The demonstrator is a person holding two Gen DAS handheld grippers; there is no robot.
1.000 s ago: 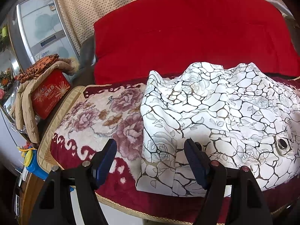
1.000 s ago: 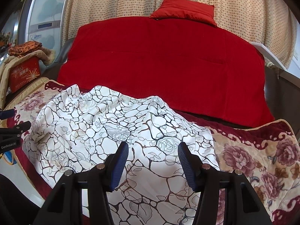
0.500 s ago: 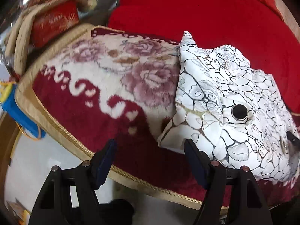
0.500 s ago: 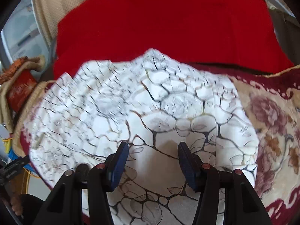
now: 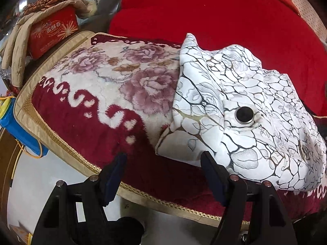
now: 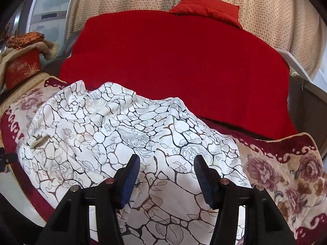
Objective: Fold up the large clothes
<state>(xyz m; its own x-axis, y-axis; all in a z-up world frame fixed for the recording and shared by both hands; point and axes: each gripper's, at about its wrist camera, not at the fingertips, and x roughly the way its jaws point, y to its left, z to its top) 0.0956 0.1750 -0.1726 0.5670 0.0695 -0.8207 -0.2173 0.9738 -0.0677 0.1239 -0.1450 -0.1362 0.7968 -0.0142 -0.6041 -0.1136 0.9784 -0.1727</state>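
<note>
Item 1: garment (image 5: 245,106), white with a dark crackle print — lying bunched on the flowered blanket (image 5: 114,85) that covers the sofa seat, in front of the red backrest cover (image 6: 173,71). I judge it soft, light and limp, likely to sag and slide once lifted; best taken at a hem corner, such as the near corner (image 5: 173,149).

My left tongs (image 5: 163,175): spread wide, holding nothing, low at the seat's front edge beside that corner.

My right tongs (image 6: 166,179): also parted and holding nothing, cloth lying between the tips.

Left view only: 1 black button (image 5: 244,115). Right view only: small red cushion (image 6: 206,8), dotted curtain (image 6: 265,10).
</note>
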